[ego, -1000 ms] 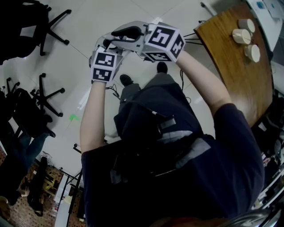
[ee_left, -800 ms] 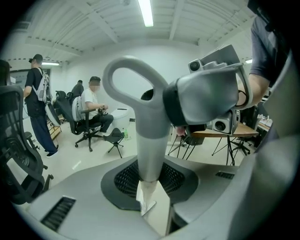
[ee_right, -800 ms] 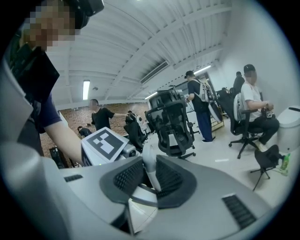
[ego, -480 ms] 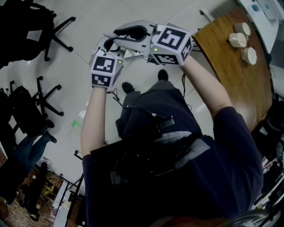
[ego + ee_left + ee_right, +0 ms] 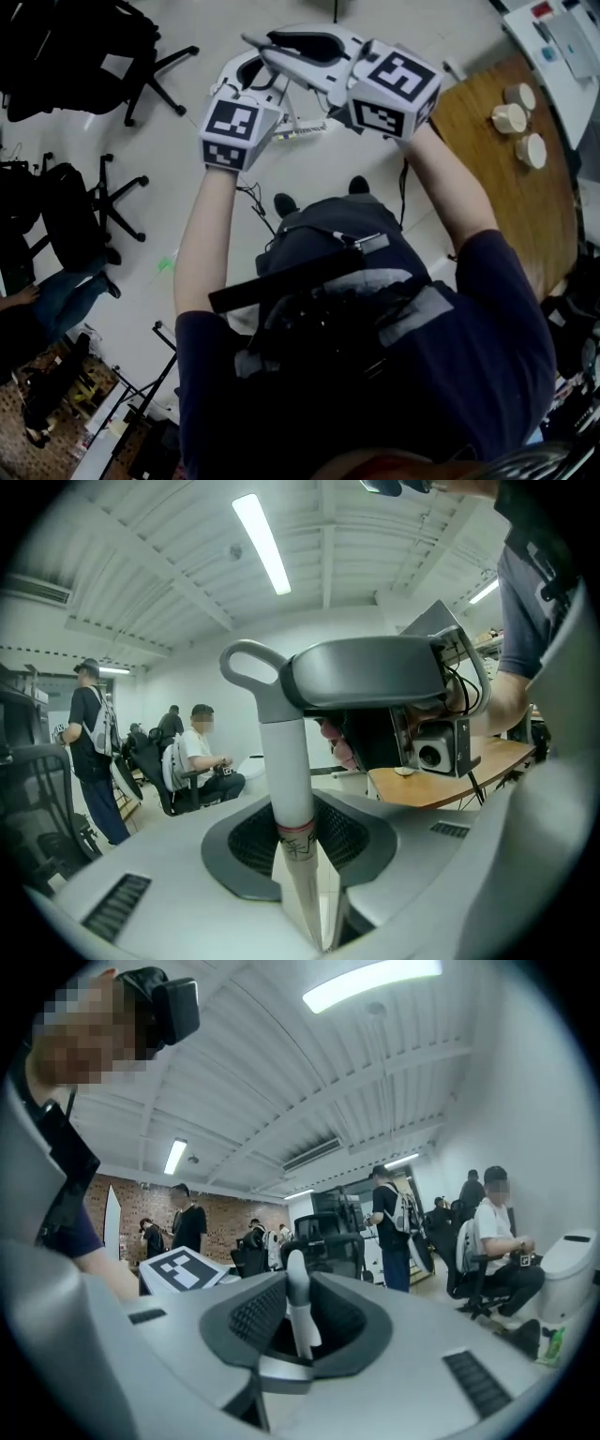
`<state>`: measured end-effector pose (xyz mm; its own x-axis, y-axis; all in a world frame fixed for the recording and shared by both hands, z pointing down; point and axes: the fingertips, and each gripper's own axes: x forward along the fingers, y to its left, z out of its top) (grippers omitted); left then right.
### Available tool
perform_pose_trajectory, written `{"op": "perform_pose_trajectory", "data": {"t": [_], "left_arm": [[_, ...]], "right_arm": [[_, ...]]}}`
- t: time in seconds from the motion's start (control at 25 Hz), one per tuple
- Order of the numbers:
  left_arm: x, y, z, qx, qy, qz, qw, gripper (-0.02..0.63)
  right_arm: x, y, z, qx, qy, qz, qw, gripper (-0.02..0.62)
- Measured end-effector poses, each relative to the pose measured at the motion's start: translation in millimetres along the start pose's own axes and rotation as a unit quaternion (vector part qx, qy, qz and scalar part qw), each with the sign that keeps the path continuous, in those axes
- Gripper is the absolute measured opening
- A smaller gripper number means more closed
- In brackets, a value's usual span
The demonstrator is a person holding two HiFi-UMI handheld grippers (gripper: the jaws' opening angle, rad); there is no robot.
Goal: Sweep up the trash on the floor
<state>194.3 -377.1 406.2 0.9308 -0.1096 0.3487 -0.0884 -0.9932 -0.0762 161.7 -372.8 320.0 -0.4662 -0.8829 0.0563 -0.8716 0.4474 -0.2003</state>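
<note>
Far left of head view: black office chairs (image 5: 80,42) stood on the pale floor (image 5: 187,202). They sat lower in frame than a second before.

Small green scrap (image 5: 167,265) lay on the floor, left of the wearer's legs and well below both tools. It sat slightly lower in frame than a second earlier. It looked like the trash, though it was too small to be sure.

Left tool (image 5: 300,855) was closed on a white handle (image 5: 289,780) with a grey loop end (image 5: 248,663). The handle stood nearly upright between the pads, with a red band just above the grip. In the head view its marker cube (image 5: 232,133) had climbed toward the top of the frame over the last second, and the forearm was stretched out more.

Right tool (image 5: 298,1330) was closed on a thin white rod (image 5: 298,1302) with a rounded tip, which poked up between the pads. Its marker cube (image 5: 396,89) had likewise risen and looked larger than before. The two tools remained close together, right one slightly farther out.

Right: the wooden tabletop (image 5: 487,187) carried three round white tubs (image 5: 511,118), well apart from the tools. Both of the wearer's shoes (image 5: 286,203) showed on the floor between the arms.
</note>
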Motion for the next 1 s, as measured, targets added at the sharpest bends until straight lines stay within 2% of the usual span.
{"op": "perform_pose_trajectory", "data": {"t": [0.2, 0.52, 0.68, 1.0], "left_arm": [[-19.0, 13.1, 34.9, 0.014, -0.026, 0.028, 0.9992, 0.087], [-28.9, 3.6, 72.6, 0.042, -0.047, 0.067, 0.9957, 0.086], [-30.6, -11.4, 85.2, 0.049, -0.047, 0.097, 0.993, 0.086], [-35.7, -39.5, 87.1, 0.034, -0.041, 0.128, 0.9903, 0.086]], "right_arm": [[4.6, 12.3, 36.8, -0.017, -0.029, -0.014, 0.999, 0.097], [-17.5, 25.3, 68.8, -0.038, -0.064, -0.001, 0.997, 0.097], [-37.9, 31.1, 76.6, -0.04, -0.084, 0.024, 0.995, 0.097], [-67.2, 41.5, 74.7, -0.021, -0.084, 0.067, 0.994, 0.094]]}}
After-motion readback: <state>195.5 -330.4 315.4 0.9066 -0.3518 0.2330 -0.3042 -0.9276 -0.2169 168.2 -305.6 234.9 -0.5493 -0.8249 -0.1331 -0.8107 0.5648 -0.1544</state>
